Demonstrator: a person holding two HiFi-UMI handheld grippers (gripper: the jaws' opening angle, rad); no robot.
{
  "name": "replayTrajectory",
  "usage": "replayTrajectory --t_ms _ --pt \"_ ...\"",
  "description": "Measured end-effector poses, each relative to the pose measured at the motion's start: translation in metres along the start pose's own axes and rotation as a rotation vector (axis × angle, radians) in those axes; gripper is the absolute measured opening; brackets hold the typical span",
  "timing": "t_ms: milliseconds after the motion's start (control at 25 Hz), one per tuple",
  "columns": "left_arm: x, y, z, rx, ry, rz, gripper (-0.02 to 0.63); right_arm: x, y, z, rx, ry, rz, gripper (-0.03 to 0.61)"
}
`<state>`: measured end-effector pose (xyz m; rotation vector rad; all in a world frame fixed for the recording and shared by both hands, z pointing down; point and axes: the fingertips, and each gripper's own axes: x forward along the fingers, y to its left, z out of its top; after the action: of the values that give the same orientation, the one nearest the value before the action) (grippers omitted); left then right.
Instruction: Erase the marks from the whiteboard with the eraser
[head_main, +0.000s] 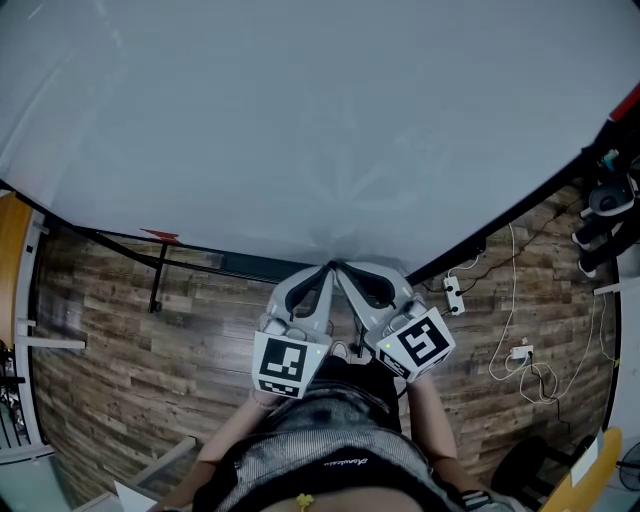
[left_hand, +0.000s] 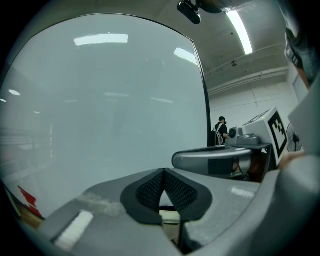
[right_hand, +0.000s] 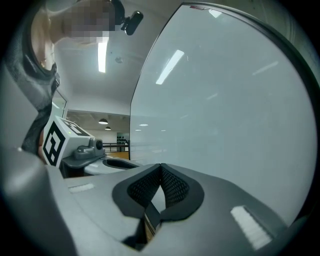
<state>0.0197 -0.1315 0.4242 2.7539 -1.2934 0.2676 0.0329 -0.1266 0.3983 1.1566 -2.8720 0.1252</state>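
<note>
Nearest the camera, the person's forearms (head_main: 235, 430) are reaching forward, each carrying a marker cube. The left hand-held gripper (head_main: 324, 273) is pinching its ribbed pads (left_hand: 150, 190) together on nothing. The right hand-held gripper (head_main: 343, 273) is likewise squeezing tight with nothing between its pads (right_hand: 172, 186). Their tips are meeting side by side at the lower edge of the whiteboard (head_main: 300, 120), which is standing directly ahead and filling most of the view. A small red mark (head_main: 160, 236) is sitting at its lower left edge. Below, a power strip (head_main: 453, 294) is lying on the wooden floor (head_main: 120, 350).
</note>
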Motion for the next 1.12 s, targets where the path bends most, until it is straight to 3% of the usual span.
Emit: replayTrajectory --t_ms 1120 --pt "-0.0061 -0.0038 -0.0019 0.030 -0.014 -0.002 0.000 -0.0026 0.0082 -0.0026 -0.021 0.015 -0.017 0.002"
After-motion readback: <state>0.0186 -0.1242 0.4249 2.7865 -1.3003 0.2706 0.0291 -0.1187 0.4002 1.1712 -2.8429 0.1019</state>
